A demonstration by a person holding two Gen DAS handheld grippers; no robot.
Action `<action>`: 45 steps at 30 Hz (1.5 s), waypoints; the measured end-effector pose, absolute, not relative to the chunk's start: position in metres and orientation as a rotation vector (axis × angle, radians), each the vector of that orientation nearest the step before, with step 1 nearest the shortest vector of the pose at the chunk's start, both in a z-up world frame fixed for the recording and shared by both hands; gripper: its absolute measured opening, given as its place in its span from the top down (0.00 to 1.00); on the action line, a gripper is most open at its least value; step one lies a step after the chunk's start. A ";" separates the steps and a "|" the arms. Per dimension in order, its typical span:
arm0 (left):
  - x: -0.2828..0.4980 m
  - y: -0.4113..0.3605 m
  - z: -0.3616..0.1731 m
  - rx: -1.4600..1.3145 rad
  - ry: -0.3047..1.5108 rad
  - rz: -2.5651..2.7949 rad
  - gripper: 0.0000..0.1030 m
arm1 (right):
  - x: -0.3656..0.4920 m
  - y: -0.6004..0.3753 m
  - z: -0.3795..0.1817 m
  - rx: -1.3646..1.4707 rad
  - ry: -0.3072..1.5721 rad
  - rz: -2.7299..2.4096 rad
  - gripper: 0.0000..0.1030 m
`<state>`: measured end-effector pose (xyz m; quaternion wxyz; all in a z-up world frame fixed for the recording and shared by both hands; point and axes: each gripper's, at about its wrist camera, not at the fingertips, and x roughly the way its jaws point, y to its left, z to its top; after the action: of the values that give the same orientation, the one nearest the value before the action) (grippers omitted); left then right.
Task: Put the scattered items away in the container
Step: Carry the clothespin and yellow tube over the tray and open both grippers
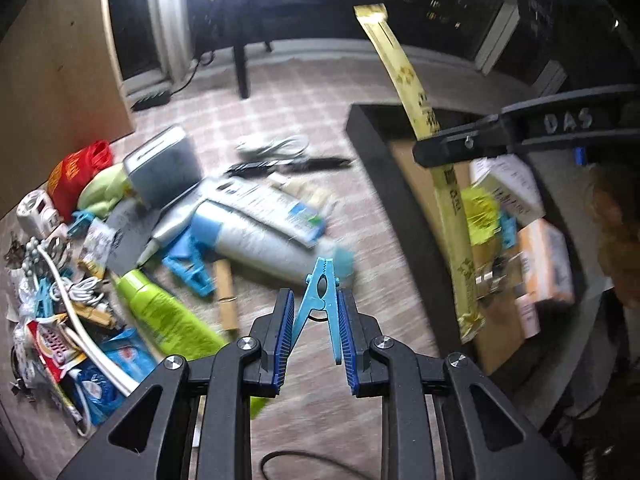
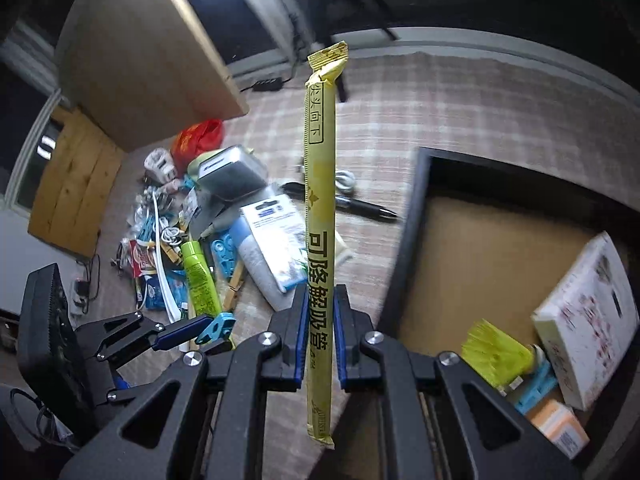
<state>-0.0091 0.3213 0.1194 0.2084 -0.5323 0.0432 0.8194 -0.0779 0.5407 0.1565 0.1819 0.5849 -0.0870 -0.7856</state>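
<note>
My left gripper point(image 1: 314, 296) is shut on a blue clothespin point(image 1: 320, 280), held upright between the blue pads above the carpet. The right wrist view shows that same gripper point(image 2: 208, 328) low on the left with the blue clothespin point(image 2: 218, 326) in it. My right gripper point(image 2: 320, 292) is shut on a long yellow paper packet point(image 2: 320, 160) that stands up between its fingers. From the left wrist, the right gripper point(image 1: 436, 152) holds the yellow packet point(image 1: 412, 80) over the black-walled container point(image 1: 372, 140). The container point(image 2: 408, 220) lies just to the right of the yellow packet.
A heap of items lies on the checked carpet: green spray bottle point(image 1: 168, 316), grey tin point(image 1: 164, 164), white roll point(image 1: 256, 244), red bag point(image 1: 76, 172), white cable point(image 1: 84, 336), black pen point(image 2: 364, 208). Inside the container are a white box point(image 2: 588, 312), a yellow-green brush point(image 2: 496, 352) and an orange box point(image 2: 560, 428).
</note>
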 end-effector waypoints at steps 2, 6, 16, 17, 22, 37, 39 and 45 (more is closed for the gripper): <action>-0.011 0.338 0.124 -1.454 0.103 2.274 0.80 | -0.071 0.562 0.156 1.680 -0.288 -2.229 0.89; -0.010 0.373 0.123 -1.420 0.065 2.228 0.80 | -0.060 0.590 0.148 1.738 -0.318 -2.240 0.89; 0.022 0.446 0.126 -1.359 0.144 2.115 0.73 | -0.037 0.632 0.134 1.817 -0.331 -2.274 0.88; 0.023 0.450 0.125 -1.370 0.155 2.098 0.64 | -0.036 0.633 0.135 1.817 -0.329 -2.279 0.84; 0.021 0.445 0.128 -1.364 0.142 2.142 0.47 | -0.034 0.633 0.147 1.771 -0.249 -2.366 0.73; 0.006 0.380 0.111 -1.482 0.050 2.261 0.48 | -0.027 0.580 0.154 1.597 -0.105 -2.334 0.69; 0.005 0.367 0.109 -1.496 0.038 2.286 0.48 | -0.026 0.572 0.153 1.573 -0.081 -2.337 0.66; 0.002 0.320 0.105 -1.541 0.024 2.382 0.48 | -0.033 0.552 0.148 1.559 -0.059 -2.306 0.60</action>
<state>0.0025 0.3202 0.1046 0.1518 -0.5369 0.0083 0.8299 -0.0329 0.5519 0.1483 0.1776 0.5510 -0.0210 -0.8151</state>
